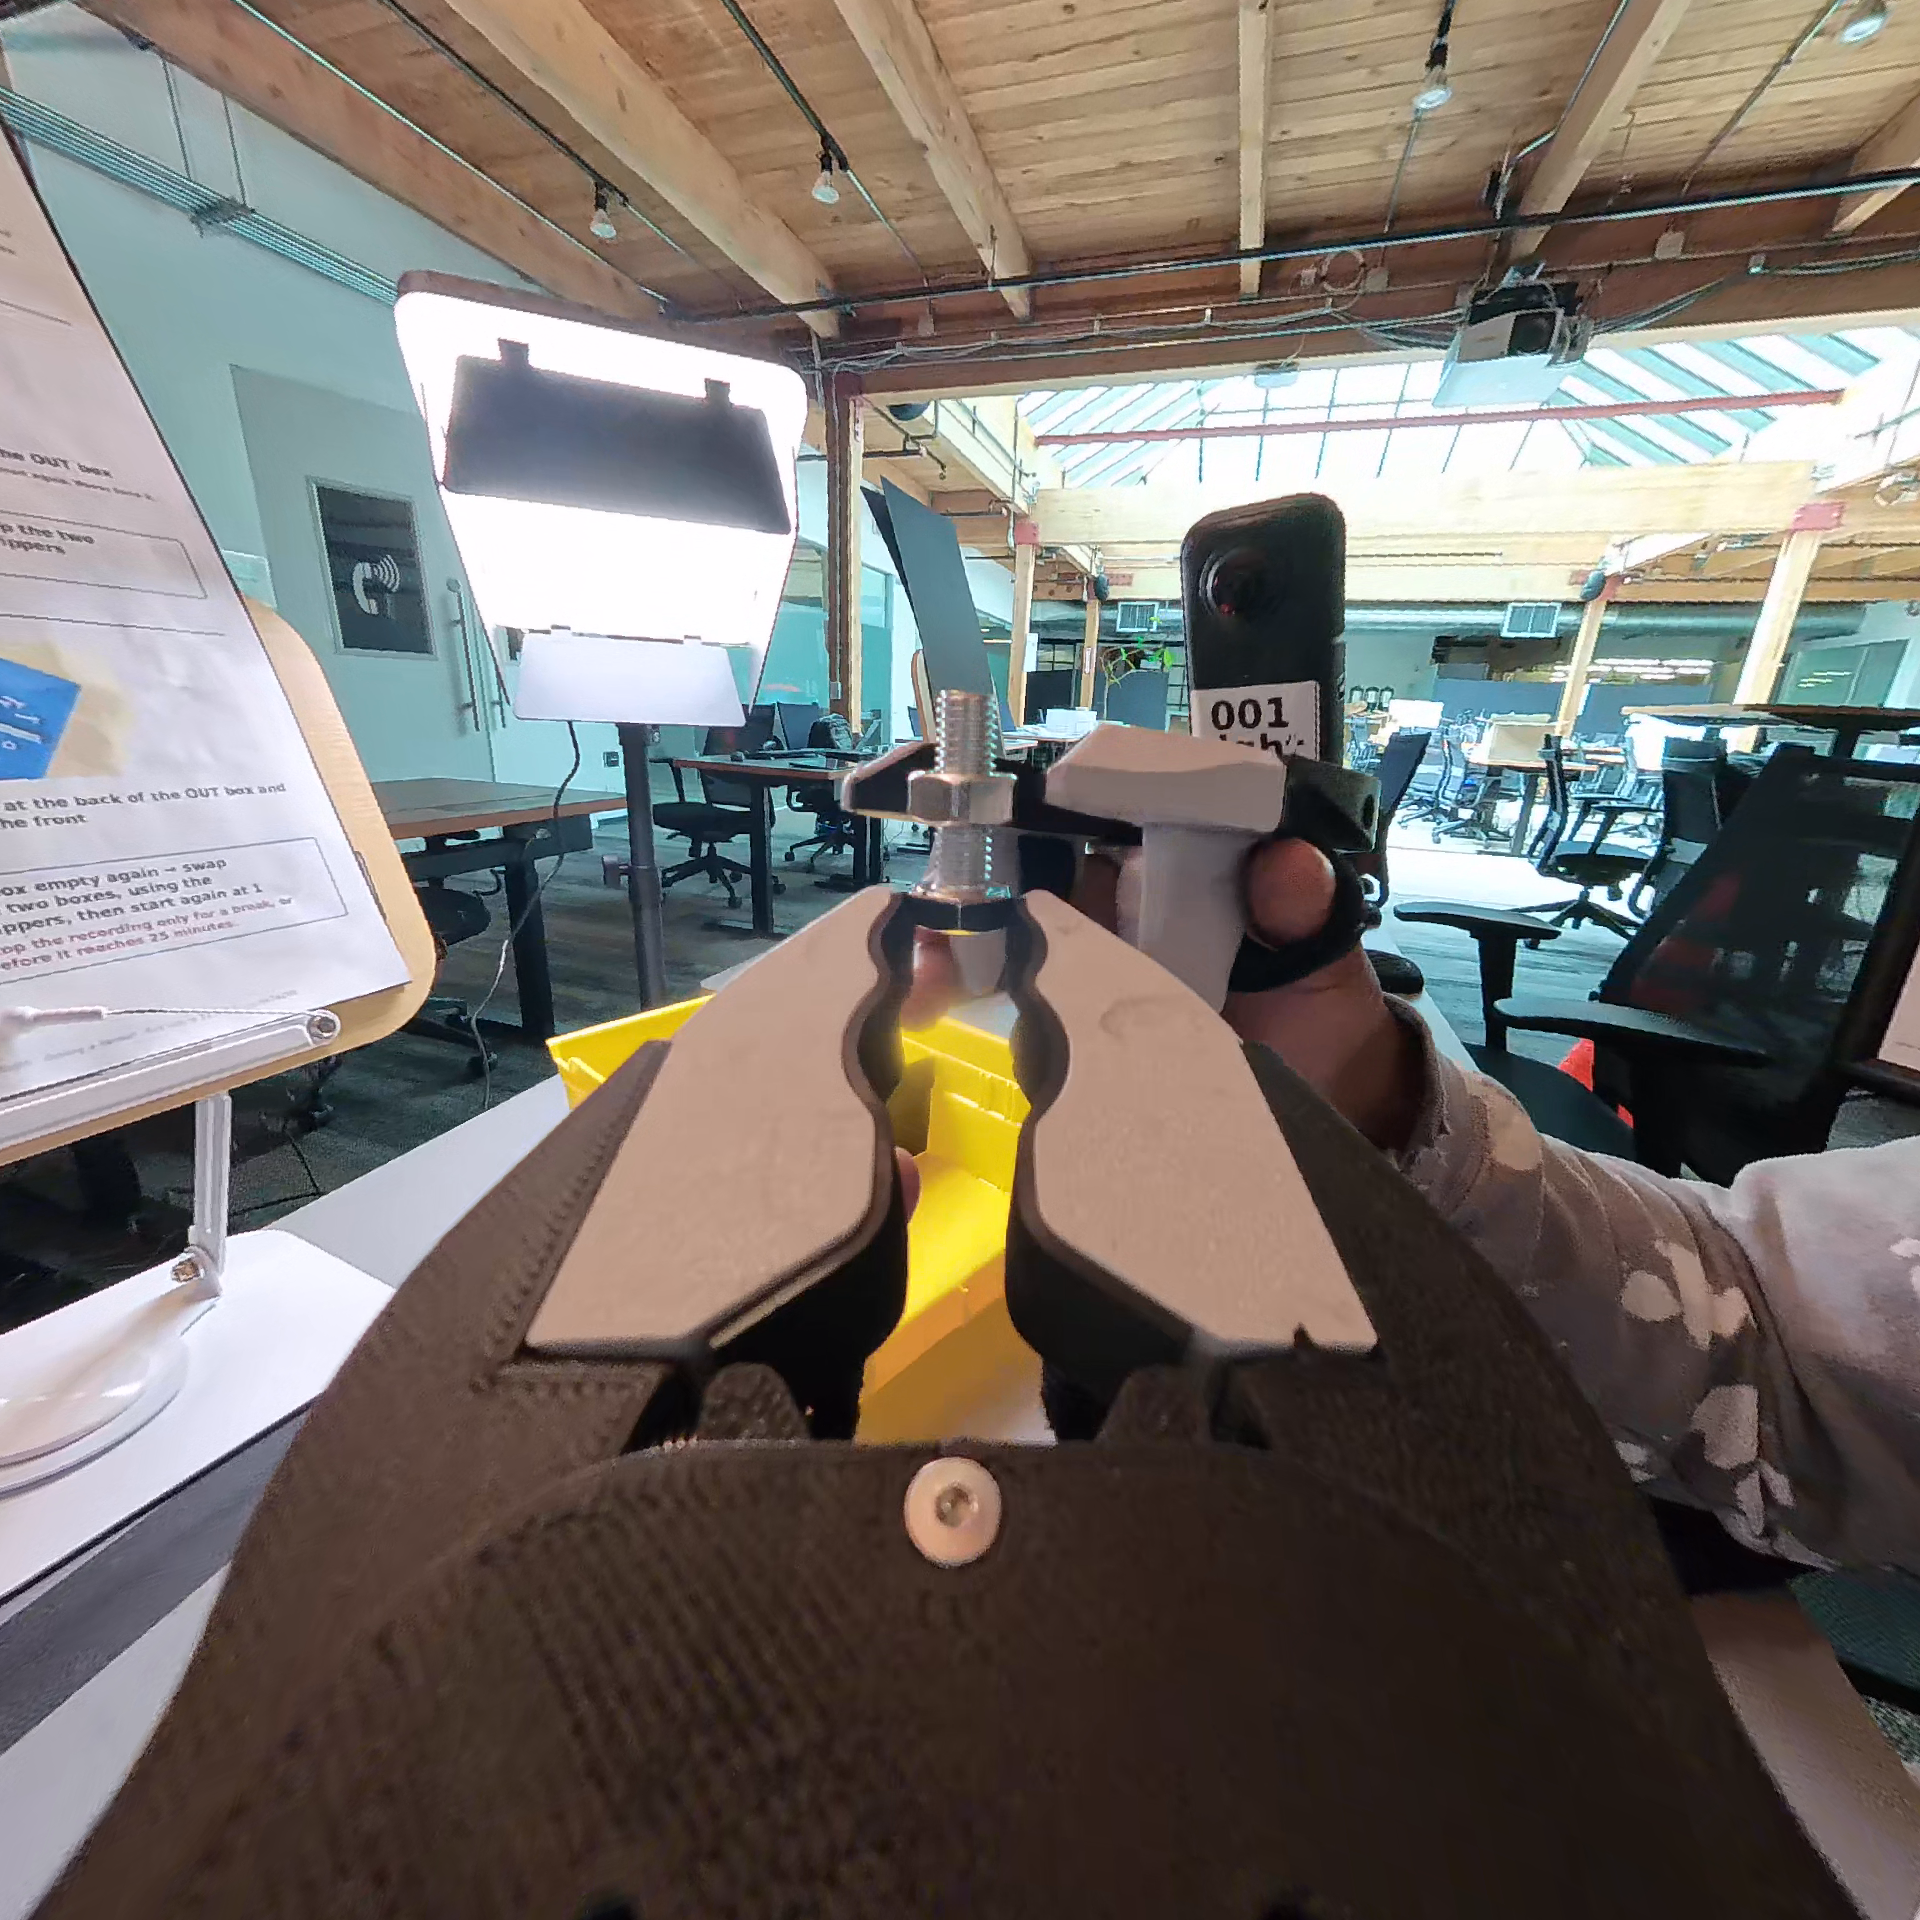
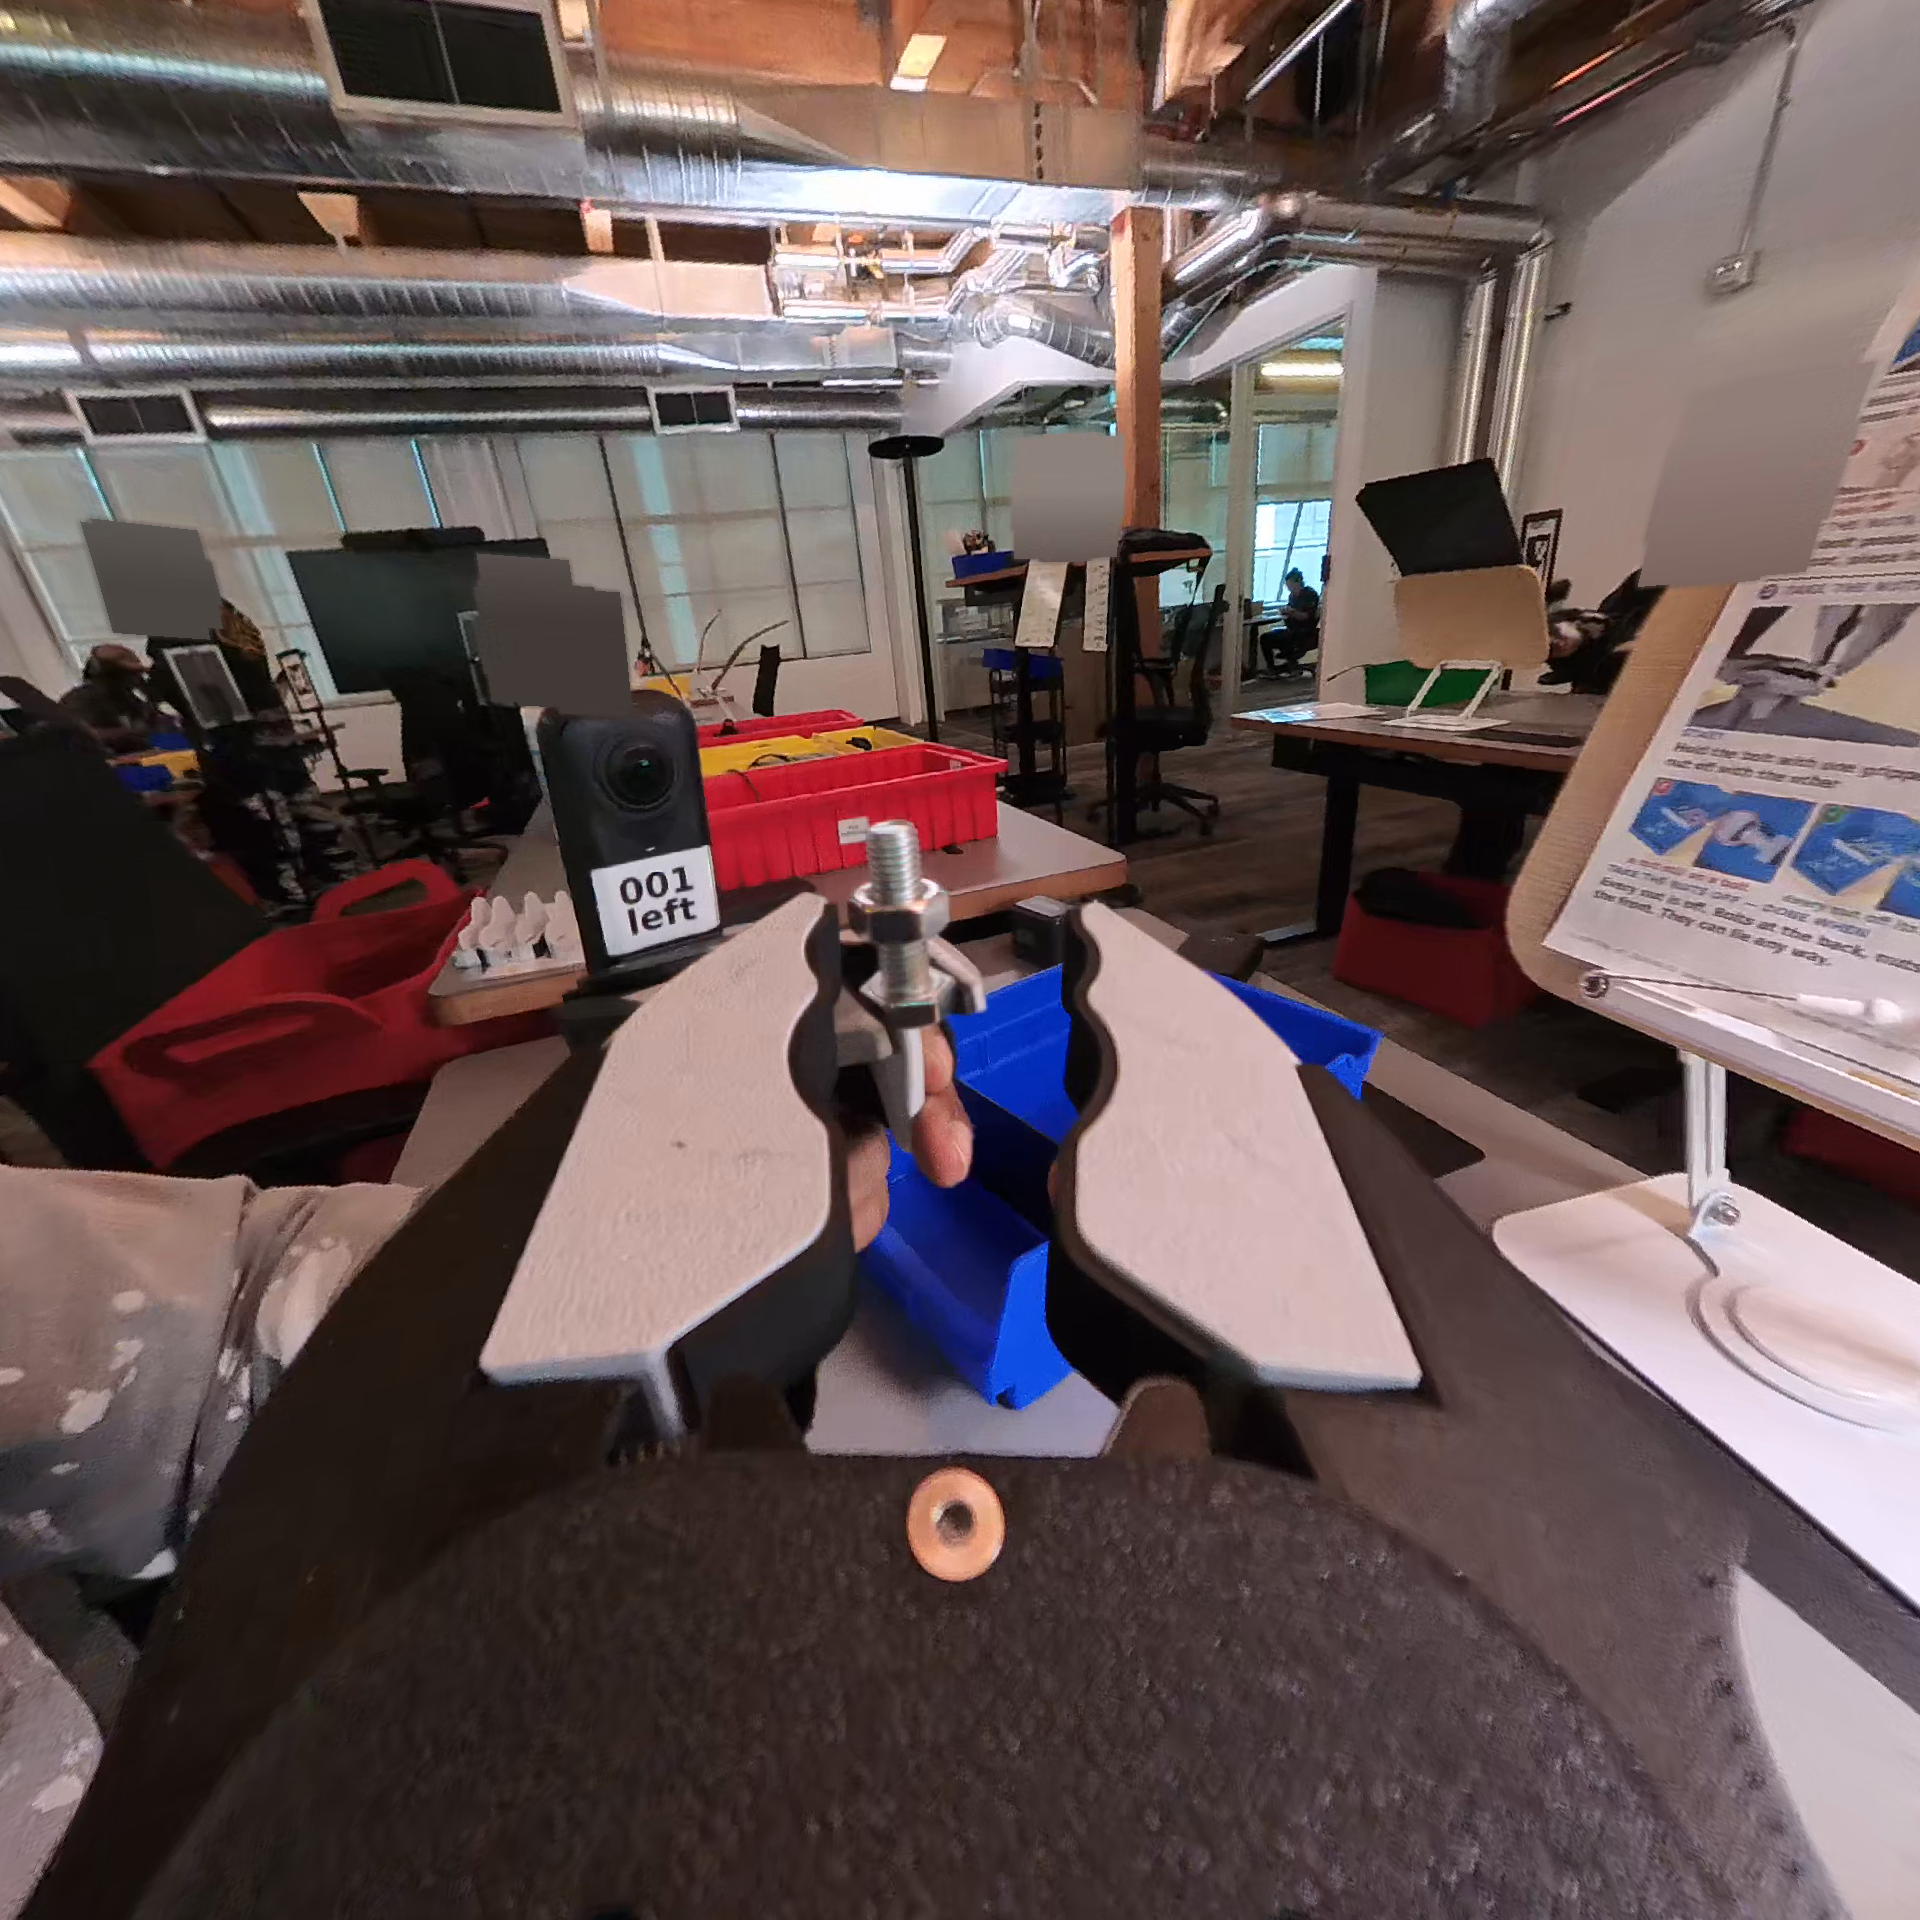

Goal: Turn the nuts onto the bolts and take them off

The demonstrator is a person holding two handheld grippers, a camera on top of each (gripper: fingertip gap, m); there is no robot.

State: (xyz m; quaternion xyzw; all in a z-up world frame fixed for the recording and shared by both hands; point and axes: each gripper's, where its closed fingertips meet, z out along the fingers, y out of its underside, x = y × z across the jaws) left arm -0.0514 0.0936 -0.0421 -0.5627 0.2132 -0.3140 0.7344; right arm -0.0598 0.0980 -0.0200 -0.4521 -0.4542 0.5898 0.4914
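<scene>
A silver bolt (image 1: 964, 727) stands upright with its hex head pinched between my left gripper's (image 1: 956, 914) fingertips. A silver nut (image 1: 961, 795) sits midway on the threaded shaft. My right gripper (image 1: 992, 795) comes in from the right with its jaws apart on either side of the nut. In the right wrist view my right gripper (image 2: 951, 925) is open. The nut (image 2: 899, 914) lies close to its left finger (image 2: 816, 935), and the right finger is well clear. The left gripper (image 2: 914, 1003) holds the bolt (image 2: 896, 847) from below.
A yellow bin (image 1: 623, 1049) lies below the left gripper and a blue bin (image 2: 1299, 1029) below the right. Instruction sheets on white stands are at the left (image 1: 156, 831) and right (image 2: 1766, 831). Red bins (image 2: 852, 800) sit on a table behind. A person's hand (image 1: 1288, 883) holds the right gripper. My left and right fingertips are right by each other.
</scene>
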